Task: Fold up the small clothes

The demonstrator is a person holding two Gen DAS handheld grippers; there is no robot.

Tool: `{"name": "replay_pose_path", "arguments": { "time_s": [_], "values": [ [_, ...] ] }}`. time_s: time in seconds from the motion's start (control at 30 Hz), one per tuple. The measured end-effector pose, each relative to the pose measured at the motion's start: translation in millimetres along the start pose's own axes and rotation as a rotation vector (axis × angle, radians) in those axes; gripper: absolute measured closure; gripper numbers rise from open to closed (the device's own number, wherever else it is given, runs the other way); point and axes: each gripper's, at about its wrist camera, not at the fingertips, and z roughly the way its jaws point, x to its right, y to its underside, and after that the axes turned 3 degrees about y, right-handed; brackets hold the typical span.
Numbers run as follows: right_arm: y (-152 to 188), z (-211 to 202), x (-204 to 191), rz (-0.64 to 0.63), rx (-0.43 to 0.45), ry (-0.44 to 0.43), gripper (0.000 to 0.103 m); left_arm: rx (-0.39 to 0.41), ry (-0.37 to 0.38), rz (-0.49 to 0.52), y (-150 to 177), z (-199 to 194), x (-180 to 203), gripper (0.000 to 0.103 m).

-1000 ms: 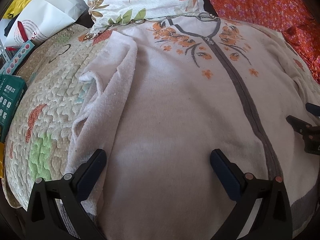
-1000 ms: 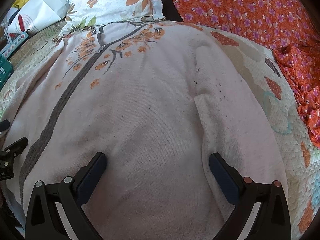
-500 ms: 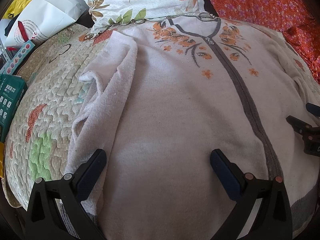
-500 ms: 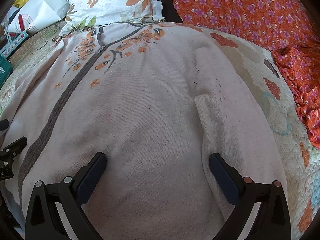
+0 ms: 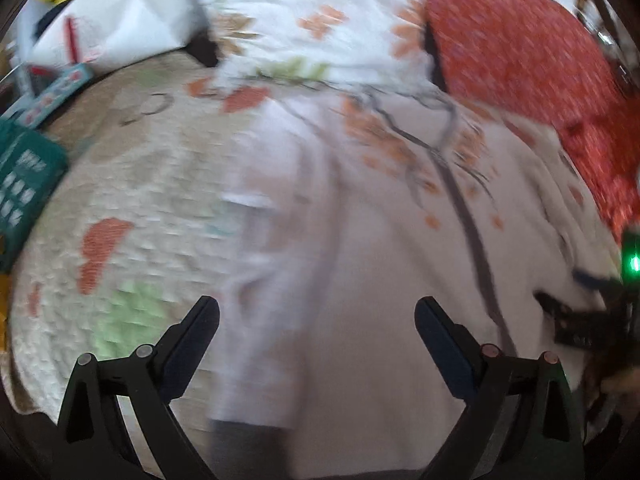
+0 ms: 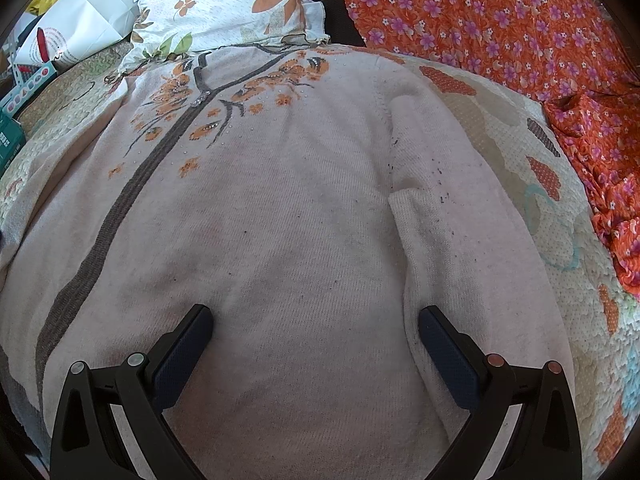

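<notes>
A pale pink knitted cardigan (image 6: 304, 220) with a grey front band and orange flower embroidery lies spread flat on a quilted bedspread (image 6: 520, 152). Its right sleeve (image 6: 448, 216) lies along its side. In the blurred left wrist view the cardigan (image 5: 380, 280) and its left sleeve (image 5: 272, 264) show. My left gripper (image 5: 316, 328) is open and empty above the left sleeve and side. My right gripper (image 6: 316, 328) is open and empty above the lower body; it also shows at the left wrist view's right edge (image 5: 580, 316).
A white floral pillow (image 6: 228, 4) lies past the collar. Orange flowered cloth (image 6: 500, 20) covers the far right. A white bag (image 6: 76, 20) and a green box (image 5: 24, 184) sit at the far left on the bedspread (image 5: 132, 200).
My left gripper has swung left and back, now over the left sleeve and quilt; its view is motion-blurred. My right gripper has barely moved.
</notes>
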Motion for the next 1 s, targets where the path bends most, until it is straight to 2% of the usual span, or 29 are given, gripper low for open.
{"name": "replay_pose_path", "arguments": {
  "time_s": [0.1, 0.2, 0.27, 0.33, 0.37, 0.4, 0.43, 0.5, 0.57, 0.63, 0.73, 0.8, 0.87, 0.9, 0.93, 1.0],
  "values": [
    [0.0, 0.0, -0.1, 0.0, 0.0, 0.0, 0.0, -0.028, -0.026, -0.069, -2.3, 4.7, -24.2, 0.005],
    [0.2, 0.2, -0.1, 0.0, 0.0, 0.0, 0.0, -0.056, -0.036, -0.054, 0.6, 12.4, -28.6, 0.007],
    [0.4, 0.1, -0.2, 0.0, 0.0, 0.0, 0.0, -0.078, -0.018, -0.012, 4.0, 17.4, -21.2, 0.021],
    [0.5, 0.1, -0.3, 0.0, 0.0, 0.0, 0.0, -0.12, 0.0, 0.022, 8.3, 25.4, -13.9, 0.041],
    [0.6, 0.1, -0.3, 0.0, 0.001, 0.0, 0.0, -0.143, -0.013, 0.037, 10.8, 30.9, -10.7, 0.045],
    [0.7, 0.1, -0.4, 0.0, 0.001, 0.0, 0.0, -0.167, -0.035, 0.049, 14.2, 36.7, -9.3, 0.059],
    [0.7, 0.1, -0.4, 0.0, 0.001, 0.0, 0.0, -0.19, -0.055, 0.055, 15.1, 42.5, -9.3, 0.081],
    [0.8, 0.1, -0.5, 0.0, 0.0, 0.001, 0.0, -0.184, -0.079, 0.033, 10.9, 41.9, -17.7, 0.089],
    [1.0, 0.1, -0.6, 0.0, 0.001, 0.001, 0.0, -0.127, -0.115, -0.073, -2.1, 27.3, -44.8, 0.09],
    [1.1, 0.0, -0.8, 0.0, 0.002, 0.001, 0.0, -0.061, -0.221, -0.198, -14.0, 11.5, -83.9, 0.09],
    [1.0, 0.7, -0.4, 0.0, 0.002, 0.001, 0.0, -0.014, -0.403, -0.4, -19.2, -1.5, -145.0, 0.088],
    [1.2, 0.6, -0.4, -0.001, 0.002, 0.002, 0.0, -0.001, -0.455, -0.509, -15.7, -8.4, -173.5, 0.088],
    [0.8, 0.9, -0.2, 0.0, 0.003, 0.002, 0.0, 0.013, -0.431, -0.555, -10.9, -14.4, -182.7, 0.086],
    [0.4, 1.2, 0.1, 0.0, 0.004, 0.002, 0.0, 0.023, -0.4, -0.553, -9.0, -17.3, -180.5, 0.081],
    [0.6, 1.1, 0.1, 0.0, 0.004, 0.002, 0.0, 0.032, -0.374, -0.539, -8.5, -19.3, -174.5, 0.07],
    [-0.2, 1.2, 1.4, 0.0, 0.006, 0.0, 0.0, 0.058, -0.318, -0.482, -12.0, -21.0, -153.8, 0.059]
  ]
}}
